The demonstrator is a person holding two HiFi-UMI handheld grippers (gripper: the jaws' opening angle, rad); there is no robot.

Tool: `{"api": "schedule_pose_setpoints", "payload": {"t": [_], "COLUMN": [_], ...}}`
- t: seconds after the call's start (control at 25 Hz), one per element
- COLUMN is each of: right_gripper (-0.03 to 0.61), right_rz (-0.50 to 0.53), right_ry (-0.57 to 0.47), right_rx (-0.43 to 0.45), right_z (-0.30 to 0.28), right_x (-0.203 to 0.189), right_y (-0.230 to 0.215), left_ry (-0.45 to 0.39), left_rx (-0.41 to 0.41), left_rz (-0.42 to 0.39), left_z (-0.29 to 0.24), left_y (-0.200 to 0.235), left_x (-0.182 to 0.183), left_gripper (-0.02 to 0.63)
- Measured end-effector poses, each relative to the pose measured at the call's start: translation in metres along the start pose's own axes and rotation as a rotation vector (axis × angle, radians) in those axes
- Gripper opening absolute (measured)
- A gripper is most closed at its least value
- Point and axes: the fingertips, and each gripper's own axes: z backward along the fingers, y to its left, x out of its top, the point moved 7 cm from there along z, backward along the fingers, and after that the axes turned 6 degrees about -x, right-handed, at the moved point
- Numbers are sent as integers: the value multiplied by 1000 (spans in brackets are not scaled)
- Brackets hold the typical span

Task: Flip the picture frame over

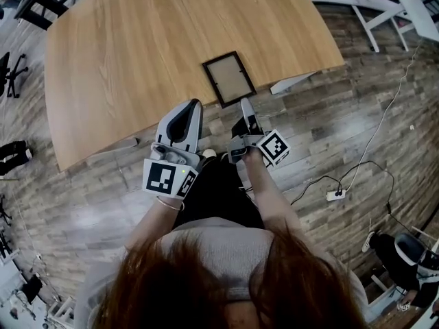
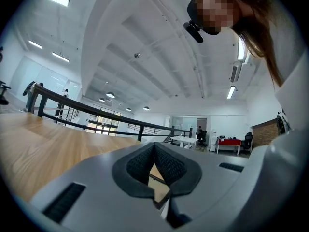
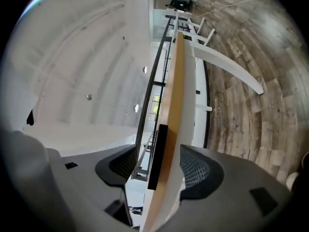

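The picture frame (image 1: 230, 79) lies flat on the table (image 1: 137, 60), right at the near edge. Its long axis runs away from the person, with the far end leaning a little to the left, and one near corner reaches the table's rim. It has a dark border around a pale brown panel; whether that is the front or the back is hard to tell from the head view.

The right hand-held gripper (image 1: 245, 104) is just in front of the frame's near end and rolled onto its side. In the right gripper view its jaws stand apart. The table edge (image 3: 175, 129) and the frame's dark rim (image 3: 158, 153) pass between them, one jaw above the frame and the other below the table, neither pressing.

The left hand-held gripper (image 1: 194, 105) is held beside it, to the left of the frame and short of the table edge. Its jaws are together at the tips on nothing, and a corner of the frame shows through the gap behind them in the left gripper view. Both forearms reach forward and down from the body, close together.
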Motion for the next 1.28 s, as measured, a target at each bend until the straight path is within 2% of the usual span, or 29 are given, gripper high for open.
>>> {"api": "schedule_pose_setpoints", "payload": {"t": [0.24,0.44,0.6,0.64,0.72,0.8,0.92,1.12,1.2,1.28], "right_gripper": [264,262,258,238,151,109,87,86,86,86], "right_rz": [-66,-120,-107,-103,-98,-91,-124,-190,-179,-120], "right_ry": [57,62,67,68,67,64,53,34,29,23], "right_rx": [43,12,2,1,4,3,-1,20,18,11], "right_z": [-26,-30,-30,-30,-29,-28,-27,-24,-22,-21], "right_x": [-2,-5,-3,-3,-3,-3,-4,-6,-7,-4], "right_y": [-8,-10,-9,-8,-4,-2,-2,1,4,9], "left_ry": [15,16,17,19,20,19,14,14,14,12], "left_rx": [27,31,33,33,32,29,26,22,24,23], "left_rz": [-4,-7,-8,-7,-7,-7,-8,-8,-7,-7], "left_z": [5,8,8,8,8,7,6,4,5,5], "left_y": [8,6,7,7,8,7,7,9,10,11], "left_x": [-5,-4,-2,-2,-2,-2,-2,1,0,1], "left_gripper": [6,6,6,5,6,5,6,6,6,6]}}
